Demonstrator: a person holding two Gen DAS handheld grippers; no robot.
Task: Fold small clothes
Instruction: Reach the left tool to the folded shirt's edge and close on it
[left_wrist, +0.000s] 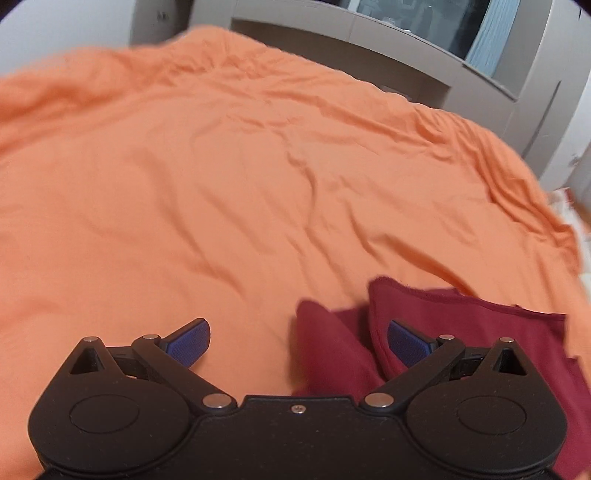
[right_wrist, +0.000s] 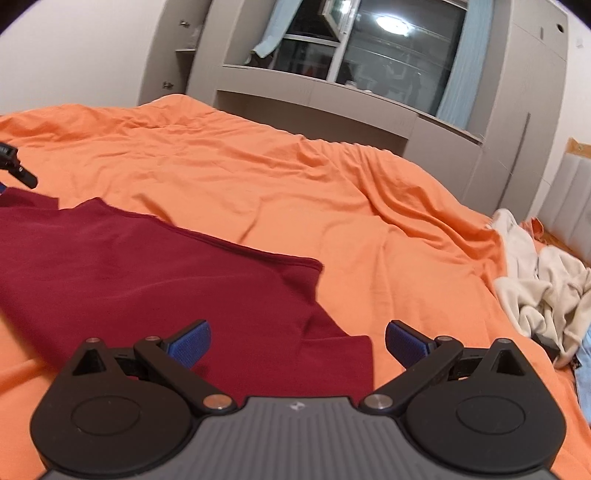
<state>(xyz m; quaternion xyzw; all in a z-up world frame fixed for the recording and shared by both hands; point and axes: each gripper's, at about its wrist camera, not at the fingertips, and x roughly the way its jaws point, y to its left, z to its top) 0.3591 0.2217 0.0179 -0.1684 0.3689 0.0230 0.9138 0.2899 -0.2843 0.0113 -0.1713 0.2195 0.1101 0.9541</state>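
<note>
Both released: left hand-held gripper (left_wrist: 298, 345) spread over maroon garment (left_wrist: 443, 325) edge, right hand-held gripper (right_wrist: 298, 345) spread over its near corner, orange bed sheet (right_wrist: 295, 184) underneath

My left gripper (left_wrist: 298, 343) has its blue-padded fingers spread wide apart, gripping nothing. My right gripper (right_wrist: 297, 343) is likewise spread wide, nothing between its pads, angled forward and slightly downward.

Open orange bedspread (right_wrist: 258, 177) (cream clothes (right_wrist: 543, 280) rightward, seemingly)

Warm indoor light, lamp glare (right_wrist: 393, 23) in window glass, motion blur, fisheye-bent edges.
</note>
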